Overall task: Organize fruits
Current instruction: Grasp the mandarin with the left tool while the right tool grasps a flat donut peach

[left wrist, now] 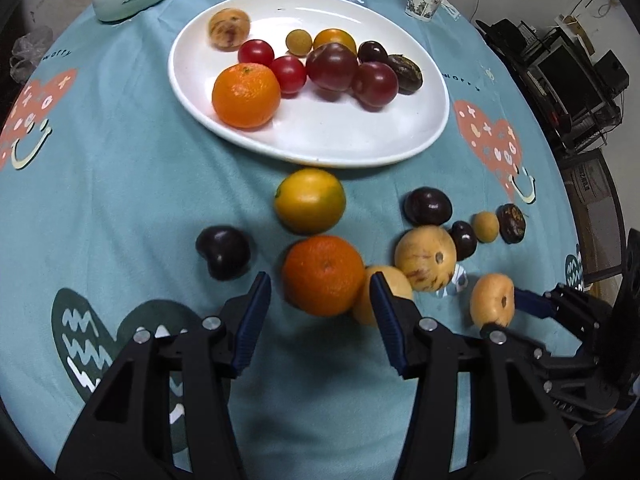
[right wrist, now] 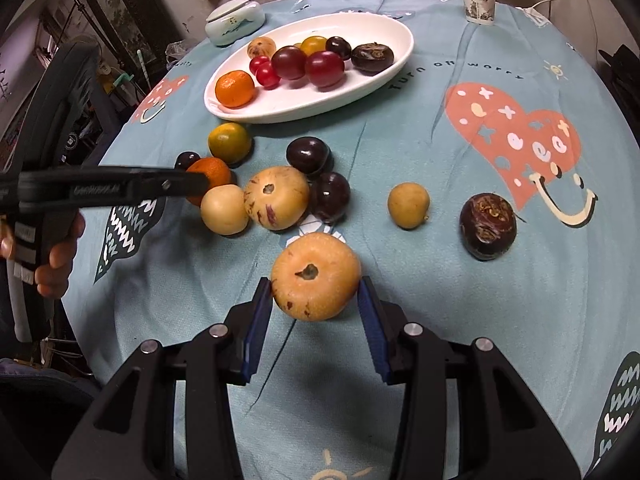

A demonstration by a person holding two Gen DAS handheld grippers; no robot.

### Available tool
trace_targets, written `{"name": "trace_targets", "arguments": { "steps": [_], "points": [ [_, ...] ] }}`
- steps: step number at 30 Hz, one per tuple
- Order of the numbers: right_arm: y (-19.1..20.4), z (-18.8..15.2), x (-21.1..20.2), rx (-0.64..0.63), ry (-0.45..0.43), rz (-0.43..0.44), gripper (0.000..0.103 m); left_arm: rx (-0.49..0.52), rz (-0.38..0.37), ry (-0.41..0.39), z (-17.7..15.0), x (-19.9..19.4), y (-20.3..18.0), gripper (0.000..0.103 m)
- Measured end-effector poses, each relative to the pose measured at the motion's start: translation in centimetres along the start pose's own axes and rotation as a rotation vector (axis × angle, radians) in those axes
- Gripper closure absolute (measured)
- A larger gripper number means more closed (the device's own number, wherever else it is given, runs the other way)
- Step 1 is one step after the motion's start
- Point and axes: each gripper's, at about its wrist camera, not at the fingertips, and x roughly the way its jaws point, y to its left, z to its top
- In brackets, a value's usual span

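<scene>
Tabletop point(right wrist: 400, 152) under a blue heart cloth fills both views, dim room at the edges; white plate point(right wrist: 384, 68) upper middle holds fruit; right gripper point(right wrist: 314, 306) pinches the tan fruit point(right wrist: 316, 276), so lift it gently; left gripper point(left wrist: 320, 304) hangs half open by the orange point(left wrist: 323, 274), holding nothing.

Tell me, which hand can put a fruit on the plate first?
Probably the right: its gripper already has its jaws closed on the tan pepino melon. The left gripper is open, only nearing the orange mandarin.
</scene>
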Motion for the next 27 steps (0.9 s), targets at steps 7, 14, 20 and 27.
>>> {"name": "trace_targets", "arguments": {
  "steps": [7,14,20,27],
  "points": [
    [0.3,0.0,-0.1,0.001,0.006,-0.001,0.059,-0.014,-0.006,0.027,0.7,0.7,0.3,0.051],
    [0.9,0.1,-0.3,-0.006,0.0,-0.004,0.059,-0.134,-0.114,0.071,0.3,1.5,1.8,0.055],
    [1.3,0.0,-0.8,-0.02,-0.01,-0.012,0.059,-0.08,-0.078,0.047,-0.2,0.7,0.9,0.062],
    [1.8,-0.6,-1.1,-0.036,-0.011,-0.009,0.059,0.126,0.12,-0.119,-0.7,-3.7,-2.7,0.062]
  ]
}}
